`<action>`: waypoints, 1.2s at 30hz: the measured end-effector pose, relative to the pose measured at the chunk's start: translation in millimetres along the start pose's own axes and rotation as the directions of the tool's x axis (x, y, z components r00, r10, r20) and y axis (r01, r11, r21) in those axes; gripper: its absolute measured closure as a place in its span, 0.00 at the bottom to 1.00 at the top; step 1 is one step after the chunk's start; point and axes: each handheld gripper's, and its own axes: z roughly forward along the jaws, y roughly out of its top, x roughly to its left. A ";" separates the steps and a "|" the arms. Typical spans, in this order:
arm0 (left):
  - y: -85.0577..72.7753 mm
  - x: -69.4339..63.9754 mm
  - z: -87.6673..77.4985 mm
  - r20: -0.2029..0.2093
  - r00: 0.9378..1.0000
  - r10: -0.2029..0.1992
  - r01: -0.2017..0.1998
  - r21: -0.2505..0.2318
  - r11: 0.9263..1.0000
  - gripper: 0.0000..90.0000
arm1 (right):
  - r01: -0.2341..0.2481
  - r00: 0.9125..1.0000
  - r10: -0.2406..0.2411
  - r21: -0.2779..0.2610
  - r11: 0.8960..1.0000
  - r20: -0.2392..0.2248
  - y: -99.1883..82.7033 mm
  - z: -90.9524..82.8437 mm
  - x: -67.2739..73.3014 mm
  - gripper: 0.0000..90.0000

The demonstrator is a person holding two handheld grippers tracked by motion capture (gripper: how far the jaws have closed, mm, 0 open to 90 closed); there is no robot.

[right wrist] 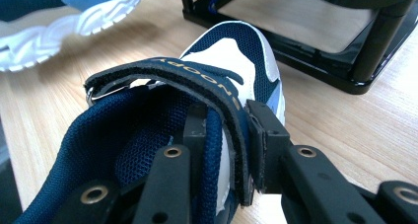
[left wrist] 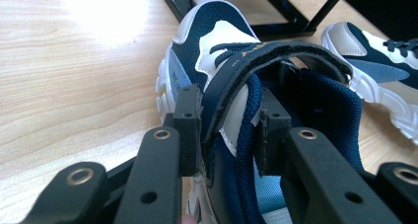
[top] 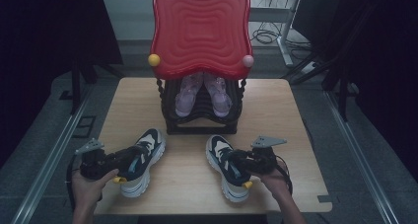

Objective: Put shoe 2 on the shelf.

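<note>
Left gripper (left wrist: 224, 130): jaws clamped on collar wall and strap of left sneaker (top: 140, 160), 1 jaw inside, 1 outside. Right gripper (right wrist: 226, 135): same hold on right sneaker (top: 226, 167). Both of the 2 shoes rest on the table (top: 187, 184), front of the black shoe rack (top: 202, 118). Step: grasp made, probably before lifting. Next: raise both level, clear the rack's front bar.

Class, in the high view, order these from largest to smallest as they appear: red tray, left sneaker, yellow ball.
1. red tray
2. left sneaker
3. yellow ball
The tray stands raised, nearer the camera, so it may look oversized.
</note>
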 end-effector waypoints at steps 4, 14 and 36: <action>-1.1 1.5 -1.9 0.017 1.000 -0.020 0.020 -0.023 1.000 0.76 | -0.042 0.999 0.041 -0.044 0.998 -0.027 -2.9 -4.6 -3.6 0.81; -2.0 2.3 -6.0 0.030 0.999 -0.034 0.036 -0.057 0.998 0.77 | -0.099 0.994 0.091 -0.134 0.986 -0.062 -14.8 -20.2 -12.3 0.81; -3.6 9.0 -12.2 0.077 0.993 -0.088 0.098 -0.144 0.985 0.77 | -0.189 0.981 0.191 -0.269 0.945 -0.019 -34.1 -63.6 -41.2 0.81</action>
